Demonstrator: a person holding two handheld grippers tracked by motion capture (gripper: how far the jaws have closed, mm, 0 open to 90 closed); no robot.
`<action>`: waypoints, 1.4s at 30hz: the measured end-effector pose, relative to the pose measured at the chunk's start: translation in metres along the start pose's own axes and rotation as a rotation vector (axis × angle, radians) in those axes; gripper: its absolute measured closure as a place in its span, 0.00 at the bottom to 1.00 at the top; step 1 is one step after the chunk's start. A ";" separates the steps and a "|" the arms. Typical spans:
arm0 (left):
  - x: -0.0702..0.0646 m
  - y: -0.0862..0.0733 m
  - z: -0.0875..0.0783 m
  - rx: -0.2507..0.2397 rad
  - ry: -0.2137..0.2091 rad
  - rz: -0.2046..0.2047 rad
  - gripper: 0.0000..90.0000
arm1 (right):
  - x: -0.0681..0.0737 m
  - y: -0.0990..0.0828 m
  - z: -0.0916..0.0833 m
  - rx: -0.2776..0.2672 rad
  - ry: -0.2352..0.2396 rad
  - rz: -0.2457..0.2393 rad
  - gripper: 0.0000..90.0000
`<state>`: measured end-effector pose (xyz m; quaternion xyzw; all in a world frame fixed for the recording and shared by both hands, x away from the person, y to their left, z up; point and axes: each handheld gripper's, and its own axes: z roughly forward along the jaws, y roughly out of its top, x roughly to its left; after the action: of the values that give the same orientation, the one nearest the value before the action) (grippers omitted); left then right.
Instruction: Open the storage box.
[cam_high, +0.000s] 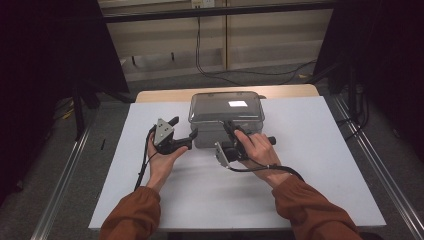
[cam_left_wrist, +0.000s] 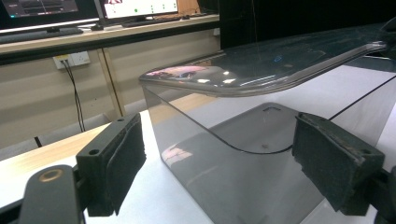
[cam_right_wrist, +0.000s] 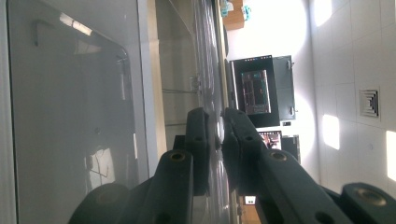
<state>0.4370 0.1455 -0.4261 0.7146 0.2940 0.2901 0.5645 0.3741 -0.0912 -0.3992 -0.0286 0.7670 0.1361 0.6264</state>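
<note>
1. The box (cam_high: 226, 119) sits at the table's (cam_high: 320, 165) far edge, lid (cam_left_wrist: 261, 70) on.
2. The right gripper (cam_high: 229, 128) is clamped on the lid's near rim.
3. The left gripper (cam_high: 186, 129) gapes around the box's left near corner, pads clear.

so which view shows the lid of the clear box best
The high view: the whole lid shows from above, with all four rounded corners. The left gripper view gives its near corner and overhanging rim from below. The right gripper view has its edge pinched between the jaws, seen edge-on.
</note>
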 end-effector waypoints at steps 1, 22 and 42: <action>0.000 0.000 0.000 -0.005 0.001 -0.003 0.19 | 0.000 0.000 0.000 0.001 -0.001 -0.002 0.89; 0.000 0.011 0.019 -0.031 -0.026 0.063 0.44 | -0.006 0.000 0.000 0.003 0.003 0.009 0.88; -0.002 0.013 0.021 -0.042 -0.015 0.083 0.48 | -0.008 -0.015 -0.002 -0.025 0.046 0.219 0.63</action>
<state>0.4525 0.1288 -0.4177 0.7163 0.2538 0.3142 0.5690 0.3772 -0.1070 -0.3935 0.0444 0.7781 0.2126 0.5894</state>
